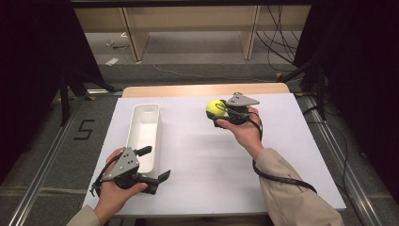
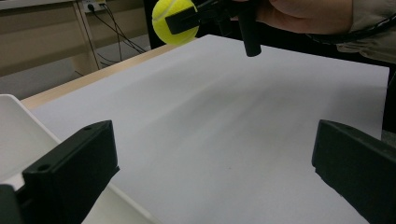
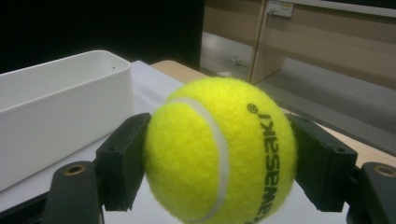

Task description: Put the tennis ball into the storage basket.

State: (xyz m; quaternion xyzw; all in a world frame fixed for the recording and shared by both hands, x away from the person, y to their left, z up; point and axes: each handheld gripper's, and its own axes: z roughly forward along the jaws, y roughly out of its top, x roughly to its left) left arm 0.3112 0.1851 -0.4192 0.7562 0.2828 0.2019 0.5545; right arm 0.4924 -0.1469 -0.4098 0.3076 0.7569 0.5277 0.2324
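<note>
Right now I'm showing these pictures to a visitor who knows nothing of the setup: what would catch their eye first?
The bright yellow tennis ball stands out, clamped between the jaws of the right claw and held above the far middle of the white table. Next comes the long white bin lying at the table's left. Beside its near end the left claw waits with jaws wide open and nothing in them.

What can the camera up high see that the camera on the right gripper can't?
The high view alone shows the person's two hands, the left gripper with its jaws apart beside the tub, and the whole white table. The right gripper view alone shows the writing printed on the tennis ball. Both show that yellow ball clamped in the right gripper, and the white tub.
</note>
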